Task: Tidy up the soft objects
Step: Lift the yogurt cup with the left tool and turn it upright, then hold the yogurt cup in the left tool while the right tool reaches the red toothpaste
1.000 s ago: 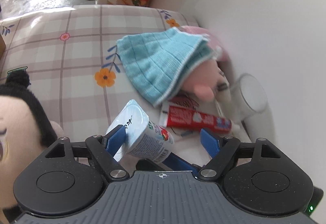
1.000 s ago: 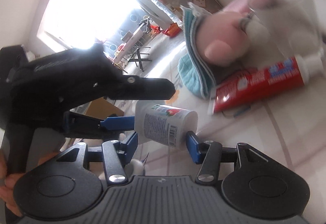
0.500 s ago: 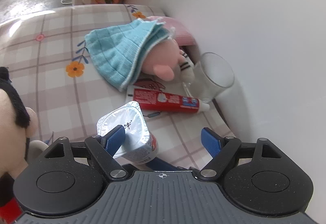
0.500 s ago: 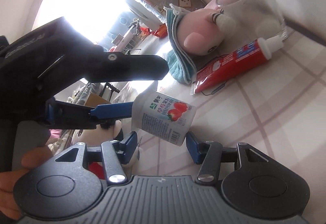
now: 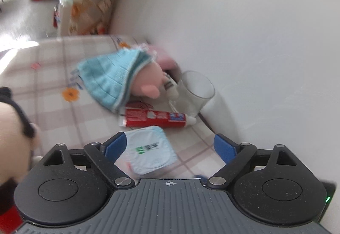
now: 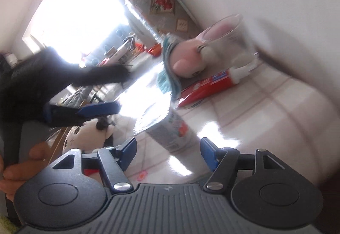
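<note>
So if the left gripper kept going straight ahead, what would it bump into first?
Most likely the yogurt cup, which sits between the opening jaws of the left gripper with neither pad pressing it. Beyond it lies the red toothpaste tube, then the glass. Blur makes depth uncertain.

Pale checked tablecloth [image 5: 48, 76] with orange flowers, light-blue cloth [image 5: 106, 76], red toothpaste tube [image 5: 153, 118], pink plush [image 5: 148, 83]

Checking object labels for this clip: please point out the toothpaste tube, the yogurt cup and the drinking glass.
toothpaste tube [image 5: 156, 119]: left wrist view, middle of red body.
yogurt cup [image 5: 149, 152]: left wrist view, foil lid.
drinking glass [image 5: 196, 93]: left wrist view, clear side wall.
</note>
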